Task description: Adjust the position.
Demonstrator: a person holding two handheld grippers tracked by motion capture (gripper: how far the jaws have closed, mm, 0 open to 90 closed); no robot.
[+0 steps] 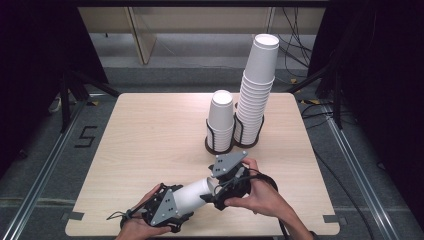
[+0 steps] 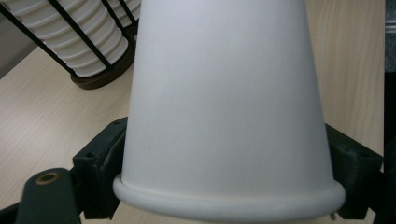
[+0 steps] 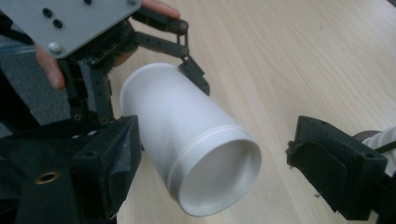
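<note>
My left gripper (image 1: 186, 202) squeezes the paper cup (image 1: 195, 194) near the tabletop's (image 1: 150, 135) front edge. It's light and squashy, so grip gently. My right gripper (image 3: 215, 154) is wide open.

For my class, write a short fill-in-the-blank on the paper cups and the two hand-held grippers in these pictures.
1. The left hand-held gripper is shut on a white paper ____.
2. That cup is held lying on its ____, not upright.
3. The right hand-held gripper has its jaws ____, one on each side of the cup's base.
4. The taller stack stands in the rack on the ____ as the high view shows it.

Missing words: cup; side; open; right
</note>
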